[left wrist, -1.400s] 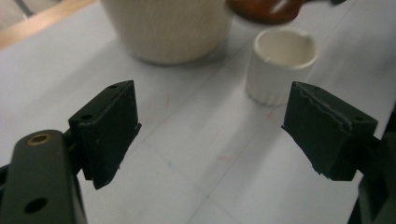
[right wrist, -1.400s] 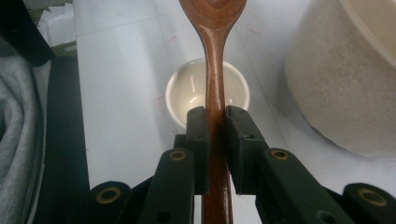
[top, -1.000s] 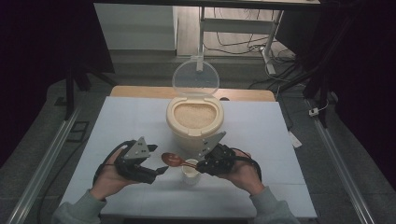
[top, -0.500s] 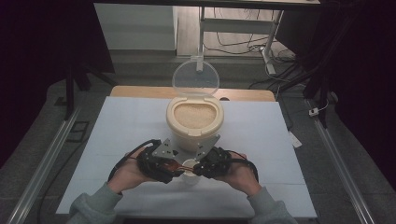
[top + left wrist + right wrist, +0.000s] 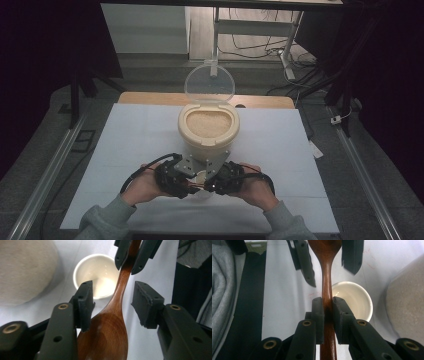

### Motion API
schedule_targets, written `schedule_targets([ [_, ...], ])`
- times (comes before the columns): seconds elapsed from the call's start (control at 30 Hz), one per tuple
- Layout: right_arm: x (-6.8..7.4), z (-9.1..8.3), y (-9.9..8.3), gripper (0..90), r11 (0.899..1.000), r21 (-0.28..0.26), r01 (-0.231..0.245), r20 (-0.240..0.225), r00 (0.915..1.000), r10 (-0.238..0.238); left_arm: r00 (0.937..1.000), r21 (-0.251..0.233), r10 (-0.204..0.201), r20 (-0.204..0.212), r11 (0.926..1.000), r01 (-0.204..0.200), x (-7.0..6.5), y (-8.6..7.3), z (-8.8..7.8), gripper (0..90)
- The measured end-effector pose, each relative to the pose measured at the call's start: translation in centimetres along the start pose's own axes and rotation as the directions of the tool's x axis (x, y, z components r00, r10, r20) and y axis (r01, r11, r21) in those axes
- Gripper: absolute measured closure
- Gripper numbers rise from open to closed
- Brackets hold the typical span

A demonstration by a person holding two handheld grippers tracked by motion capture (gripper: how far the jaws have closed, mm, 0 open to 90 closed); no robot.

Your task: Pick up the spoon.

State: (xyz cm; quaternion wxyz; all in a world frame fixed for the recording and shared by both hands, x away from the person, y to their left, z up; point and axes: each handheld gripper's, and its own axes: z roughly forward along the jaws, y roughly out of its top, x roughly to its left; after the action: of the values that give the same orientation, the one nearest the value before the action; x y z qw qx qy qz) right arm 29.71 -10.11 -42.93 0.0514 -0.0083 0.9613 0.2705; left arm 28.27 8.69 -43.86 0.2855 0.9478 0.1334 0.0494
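Observation:
My right gripper (image 5: pixel 327 307) is shut on the handle of a brown wooden spoon (image 5: pixel 327 270) and holds it level over the table. My left gripper (image 5: pixel 112 297) faces it, its jaws on either side of the neck of the spoon (image 5: pixel 110 322), just above the bowl. These jaws have just been closing; a gap still shows beside the right pad, so the spoon is not clamped. A small white cup (image 5: pixel 97 275) stands empty under the spoon. In the high view the left gripper (image 5: pixel 172 177) and the right gripper (image 5: pixel 227 180) meet at the table's front.
A beige container of rice (image 5: pixel 208 125) stands just behind the grippers, its clear lid (image 5: pixel 210 82) hinged upright. The white table top (image 5: pixel 140 135) spreads to both sides. A grey sleeve (image 5: pixel 222 290) lies at the left of the right gripper view.
My left hand has moved right, up to the right gripper, and its jaws now stand around the spoon's neck and have narrowed. The right gripper has kept still with the spoon.

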Motion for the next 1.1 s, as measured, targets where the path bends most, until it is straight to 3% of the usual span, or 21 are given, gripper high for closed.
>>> schedule_targets([
  [0.17, 0.4, -0.1, 0.2, 79.7, 0.999, -0.004, 0.043, 0.002, 0.9991, -0.043, 0.9998, 0.040, 0.021, 0.009, 0.9990, -0.021, -0.1, 0.0, 0.6, 60.5],
  [0.27, 0.7, -0.2, 0.3, 79.6, 0.997, 0.003, 0.076, 0.013, 0.9970, -0.076, 0.9995, 0.040, 0.021, 0.023, 0.9990, -0.022, -0.2, 0.0, 0.9, 69.1],
  [0.5, 1.0, 0.0, 0.3, 79.4, 0.994, 0.012, 0.106, -0.007, 0.9943, -0.106, 0.9975, 0.067, 0.036, 0.061, 0.9970, -0.040, -0.5, -0.1, 1.4, 73.6],
  [0.67, 0.5, -0.4, 0.0, 75.2, 0.997, -0.037, 0.075, 0.006, 0.9972, -0.075, 0.9982, 0.045, 0.035, 0.048, 0.9983, -0.037, -0.6, -0.1, 1.4, 76.1],
  [0.77, 0.0, -1.2, -0.6, 64.8, 0.993, -0.115, -0.005, 0.028, 0.9996, 0.009, 0.9985, 0.044, 0.047, 0.028, 0.9978, -0.048, -0.4, -0.1, 1.1, 76.4],
  [0.83, -0.2, -1.8, -0.9, 58.4, 0.985, -0.169, -0.047, 0.064, 0.9962, 0.059, 0.9993, 0.025, 0.037, 0.001, 0.9990, -0.037, -0.3, -0.2, 0.9, 76.5],
  [0.9, -0.4, -2.5, -1.4, 53.1, 0.968, -0.234, -0.095, 0.090, 0.9889, 0.118, 0.9994, 0.010, 0.028, -0.020, 0.9996, -0.028, -0.3, -0.2, 0.8, 76.6],
  [0.97, -0.5, -3.2, -1.8, 48.1, 0.943, -0.301, -0.142, 0.118, 0.9755, 0.185, 0.9992, -0.003, 0.017, -0.037, 0.9998, -0.018, -0.1, -0.3, 0.6, 76.7],
  [1.07, -0.4, -4.3, -2.7, 42.3, 0.902, -0.378, -0.206, 0.175, 0.9414, 0.288, 0.9985, -0.019, 0.008, -0.054, 0.9998, -0.009, 0.0, -0.4, 0.5, 76.8],
  [1.1, -0.4, -4.3, -2.7, 42.3, 0.902, -0.378, -0.206, 0.175, 0.9414, 0.288, 0.9981, -0.026, 0.001, -0.061, 0.9996, -0.003, 0.0, -0.5, 0.4, 76.8],
])
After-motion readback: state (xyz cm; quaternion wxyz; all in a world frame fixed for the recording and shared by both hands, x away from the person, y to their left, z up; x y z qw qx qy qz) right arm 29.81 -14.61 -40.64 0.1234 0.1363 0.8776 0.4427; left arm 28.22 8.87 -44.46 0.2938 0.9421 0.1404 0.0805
